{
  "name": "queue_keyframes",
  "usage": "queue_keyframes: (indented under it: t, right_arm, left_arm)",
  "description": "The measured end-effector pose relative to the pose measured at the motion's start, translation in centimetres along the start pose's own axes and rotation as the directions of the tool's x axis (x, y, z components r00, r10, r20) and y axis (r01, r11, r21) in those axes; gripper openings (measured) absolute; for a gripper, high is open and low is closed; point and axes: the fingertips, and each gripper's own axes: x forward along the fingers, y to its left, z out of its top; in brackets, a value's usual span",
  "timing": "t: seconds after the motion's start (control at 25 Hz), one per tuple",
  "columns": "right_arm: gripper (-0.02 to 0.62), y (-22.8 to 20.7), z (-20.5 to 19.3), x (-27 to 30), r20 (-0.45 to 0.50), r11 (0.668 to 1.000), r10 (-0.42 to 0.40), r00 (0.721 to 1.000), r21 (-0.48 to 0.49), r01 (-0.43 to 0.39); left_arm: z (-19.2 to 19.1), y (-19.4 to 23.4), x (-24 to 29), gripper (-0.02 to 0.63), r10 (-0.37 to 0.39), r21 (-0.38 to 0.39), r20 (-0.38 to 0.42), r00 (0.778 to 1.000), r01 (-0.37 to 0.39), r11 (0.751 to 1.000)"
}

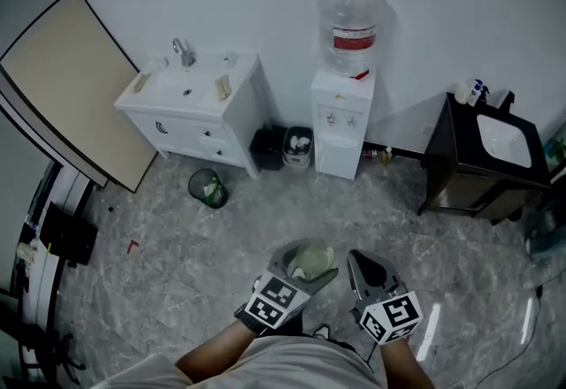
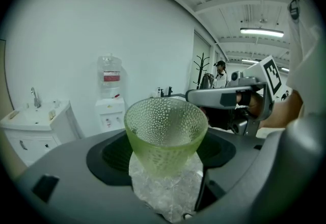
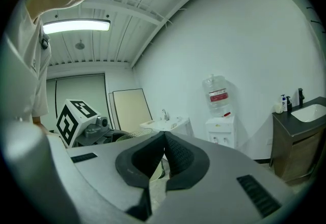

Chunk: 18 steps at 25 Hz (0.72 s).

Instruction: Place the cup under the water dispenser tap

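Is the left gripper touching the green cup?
Touching. The left gripper view shows the green cup clamped between the left gripper's fingers, one against each side.

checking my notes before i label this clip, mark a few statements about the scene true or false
The left gripper holds the green cup. True.
The right gripper holds a bottle. False: its jaws are together on nothing.
The water dispenser stands between the white sink cabinet and the black cabinet. True.
The green cup stands under the water dispenser tap. False: it is in the left gripper, well short of the dispenser.
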Motion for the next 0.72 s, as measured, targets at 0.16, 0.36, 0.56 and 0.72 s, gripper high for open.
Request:
queue_keyframes:
  t: [0.16, 0.36, 0.56, 0.72]
  right_arm:
    - [0.015, -3.1, 1.4, 6.2, 0.016, 1.0, -0.023, 1.0, -0.001, 0.023]
    - [0.015, -6.8, 3.5, 13.8, 0.029, 0.997, -0.078, 0.997, 0.018, 0.077]
    - [0.015, -10.3, 4.9, 18.9, 0.031, 0.992, -0.12, 0.992, 0.031, 0.119]
    - [0.015, -13.7, 5.7, 21.2, 0.026, 0.99, -0.137, 0.99, 0.041, 0.135]
  left_arm:
    - [1.6, 6.0, 3.6, 0.38, -0.023, 0.03, 0.013, 1.0, 0.022, 0.999]
    - [3.4, 13.7, 7.6, 0.38, -0.06, 0.065, 0.0, 0.998, 0.06, 0.996]
    - [5.2, 19.0, 12.2, 0.38, -0.108, 0.109, -0.012, 0.994, 0.109, 0.988]
    - [6.6, 21.8, 16.2, 0.38, -0.123, 0.103, -0.019, 0.992, 0.124, 0.987]
